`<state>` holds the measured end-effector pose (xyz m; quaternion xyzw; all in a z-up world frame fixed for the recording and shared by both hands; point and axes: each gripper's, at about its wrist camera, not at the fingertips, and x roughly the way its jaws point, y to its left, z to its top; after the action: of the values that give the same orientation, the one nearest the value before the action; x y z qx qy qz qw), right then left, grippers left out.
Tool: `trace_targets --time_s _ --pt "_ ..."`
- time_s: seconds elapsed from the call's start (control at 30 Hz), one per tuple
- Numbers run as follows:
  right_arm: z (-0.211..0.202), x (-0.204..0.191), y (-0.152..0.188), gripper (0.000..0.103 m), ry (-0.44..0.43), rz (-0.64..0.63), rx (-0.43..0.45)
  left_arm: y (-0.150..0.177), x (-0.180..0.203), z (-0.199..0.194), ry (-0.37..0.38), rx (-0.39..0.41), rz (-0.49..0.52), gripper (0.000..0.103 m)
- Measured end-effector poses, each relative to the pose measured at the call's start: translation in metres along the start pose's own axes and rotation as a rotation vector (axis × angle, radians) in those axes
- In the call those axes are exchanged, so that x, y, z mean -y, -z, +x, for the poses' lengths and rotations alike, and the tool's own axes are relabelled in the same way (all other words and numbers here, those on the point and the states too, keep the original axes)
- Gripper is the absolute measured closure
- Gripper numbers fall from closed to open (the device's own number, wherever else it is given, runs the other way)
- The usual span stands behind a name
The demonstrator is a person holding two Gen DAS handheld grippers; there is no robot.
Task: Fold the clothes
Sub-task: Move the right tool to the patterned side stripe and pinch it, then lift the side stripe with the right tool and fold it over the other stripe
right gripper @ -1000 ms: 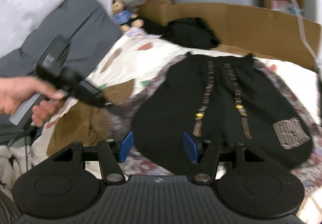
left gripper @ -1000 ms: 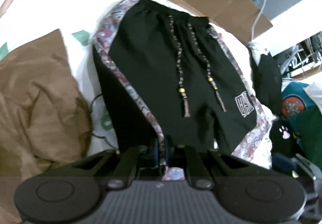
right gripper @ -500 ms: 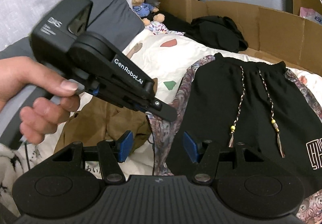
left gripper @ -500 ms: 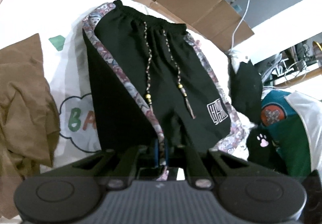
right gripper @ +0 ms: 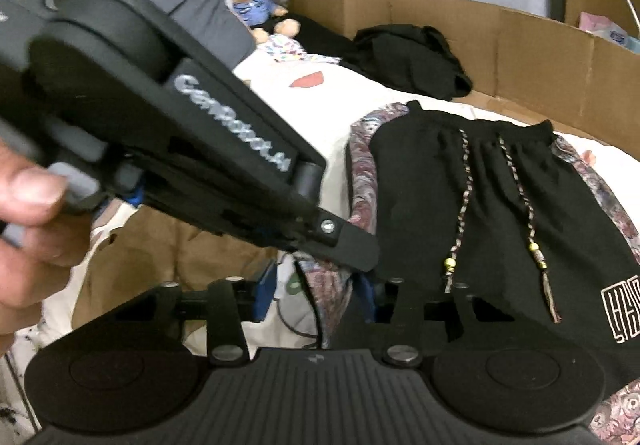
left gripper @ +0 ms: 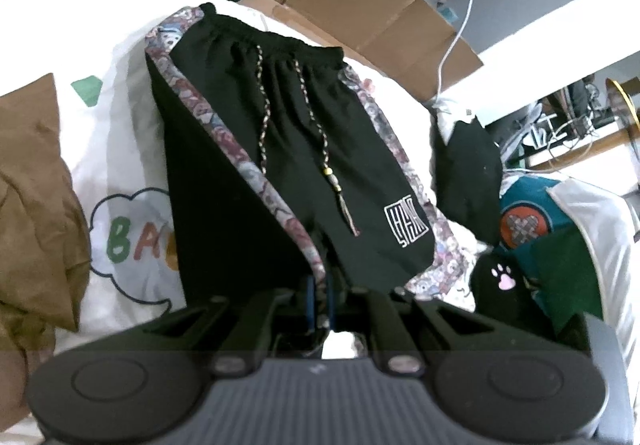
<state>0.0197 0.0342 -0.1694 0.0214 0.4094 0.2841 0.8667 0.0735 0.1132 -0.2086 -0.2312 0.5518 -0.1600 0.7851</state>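
Black shorts [left gripper: 288,149] with patterned purple side stripes lie on a white printed bed sheet [left gripper: 120,57], waistband at the far end and two beaded drawstrings [left gripper: 264,117] running down the front toward the jaws. The left gripper [left gripper: 318,303] has its jaws closed on the hem of the near leg at the striped edge, and that leg is lifted and drawn up off the sheet, so the fabric rises in a dark slope straight ahead of the jaws. The right gripper [right gripper: 320,297] sits just beside it, seen in the right wrist view; its blue-padded jaws are closing with the same striped hem edge between them, though the pads do not look pressed on the cloth yet. A hand [right gripper: 28,213] holding the left gripper fills the left of that view. A crumpled brown garment [left gripper: 36,205] lies left of the jaws, a black garment [right gripper: 408,61] beyond the waistband, and cardboard [left gripper: 360,5] behind the bed. Judging by this, the fold is only beginning: one leg is raised, no crease is laid, and the other clothes look unfolded.
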Motion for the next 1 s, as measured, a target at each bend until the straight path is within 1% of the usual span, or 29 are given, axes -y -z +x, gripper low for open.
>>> trace_targets --time_s 0.03,0.07,0.13,0.17,0.2,0.23,0.27,0.3,0.33,0.43,0.47,0.6,0.67,0.73,0.9,1.0 --pt "0.0 0.002 0.0 0.092 0.006 0.0 -0.002 0.0 0.001 0.001 -0.006 -0.001 0.004 0.096" --pt "0.0 0.006 0.001 0.096 0.006 0.002 -0.002 0.0 0.002 0.001 -0.005 0.0 0.007 0.095" --pt "-0.002 0.013 0.003 0.099 0.0 0.004 0.005 0.0 0.002 0.001 0.001 0.007 0.008 0.09" --pt "-0.003 0.016 0.004 0.099 -0.004 0.004 0.01 0.0 0.002 0.001 -0.001 0.019 0.003 0.084" --pt "-0.005 0.018 0.005 0.099 -0.008 0.004 0.016 0.0 0.002 0.001 -0.004 0.029 -0.001 0.073" --pt "-0.007 0.021 0.006 0.099 -0.01 0.004 0.022 0.0 0.003 0.0 -0.014 0.035 0.004 0.066" --pt "-0.008 0.022 0.006 0.099 -0.012 0.006 0.023 0.001 0.003 -0.001 -0.034 0.049 0.012 0.055" --pt "-0.01 0.025 0.007 0.099 -0.014 0.013 0.027 0.001 0.003 -0.001 -0.045 0.059 0.013 0.048" --pt "-0.011 0.029 0.007 0.099 -0.014 0.019 0.03 0.001 0.002 -0.002 -0.046 0.065 0.009 0.045" --pt "-0.015 0.035 0.007 0.099 -0.009 0.031 0.037 0.0 -0.003 -0.002 -0.053 0.079 -0.005 0.041" --pt "-0.018 0.038 0.007 0.099 -0.008 0.037 0.042 -0.001 -0.004 -0.001 -0.061 0.081 -0.006 0.037" --pt "-0.03 0.053 0.006 0.099 -0.007 0.063 0.069 -0.002 -0.01 0.0 -0.111 0.094 -0.023 0.037" --pt "-0.035 0.062 0.007 0.099 -0.011 0.076 0.084 -0.005 -0.013 0.002 -0.121 0.098 -0.025 0.036" --pt "-0.04 0.07 0.007 0.099 -0.013 0.089 0.099 -0.007 -0.016 0.004 -0.13 0.102 -0.023 0.032" --pt "-0.055 0.098 0.013 0.099 -0.012 0.145 0.147 -0.004 -0.02 0.023 -0.156 0.065 -0.023 0.031" --pt "-0.062 0.111 0.016 0.099 -0.014 0.172 0.171 0.001 -0.016 0.035 -0.158 0.033 0.0 0.031"
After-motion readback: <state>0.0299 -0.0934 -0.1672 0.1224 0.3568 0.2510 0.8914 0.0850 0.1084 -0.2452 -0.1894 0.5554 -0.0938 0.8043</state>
